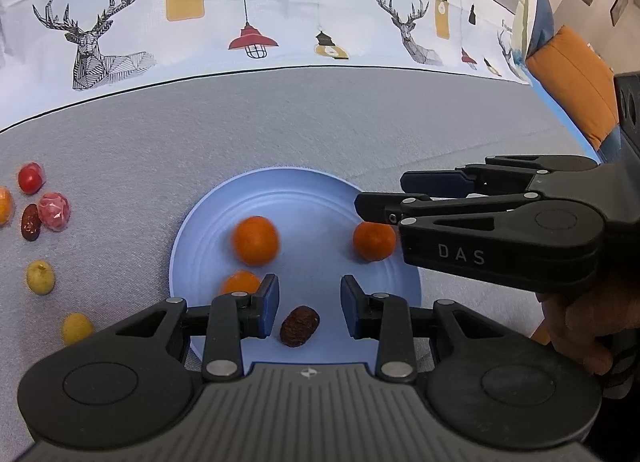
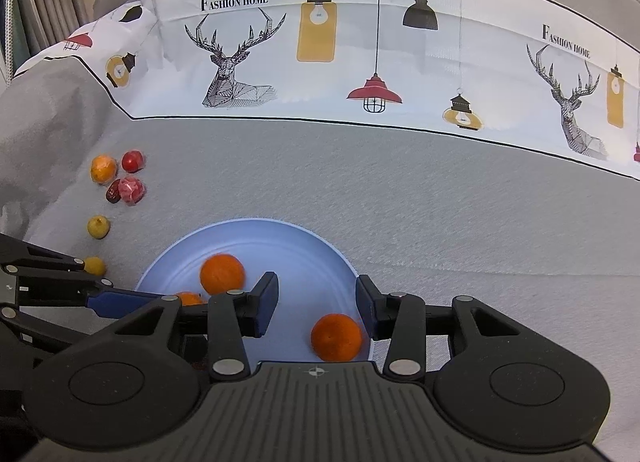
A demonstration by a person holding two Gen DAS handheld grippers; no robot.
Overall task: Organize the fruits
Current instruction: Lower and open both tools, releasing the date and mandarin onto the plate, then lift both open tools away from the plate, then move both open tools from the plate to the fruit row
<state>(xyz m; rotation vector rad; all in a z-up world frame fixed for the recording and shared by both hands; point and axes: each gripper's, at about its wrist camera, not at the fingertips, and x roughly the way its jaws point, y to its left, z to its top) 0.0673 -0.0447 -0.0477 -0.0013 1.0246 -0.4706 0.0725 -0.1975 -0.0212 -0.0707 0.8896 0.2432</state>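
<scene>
A light blue plate (image 1: 304, 198) lies on the grey cloth and holds three oranges and a dark dried date (image 1: 299, 325). My left gripper (image 1: 309, 308) is open, with the date lying on the plate between its fingers. My right gripper (image 2: 316, 302) is open above the plate's right side, with an orange (image 2: 337, 337) lying free between its fingers. This orange (image 1: 374, 241) also shows in the left wrist view, under the right gripper (image 1: 380, 198). Another orange (image 1: 255, 240) sits mid-plate, and a third (image 1: 239, 283) is partly hidden by my left finger.
Loose fruit lies on the cloth left of the plate: a red fruit (image 1: 30, 178), a pink wrapped one (image 1: 54, 211), a dark date (image 1: 30, 222), two yellow ones (image 1: 40, 277) and an orange one (image 2: 103, 168). A printed cloth backdrop (image 1: 280, 2) stands behind.
</scene>
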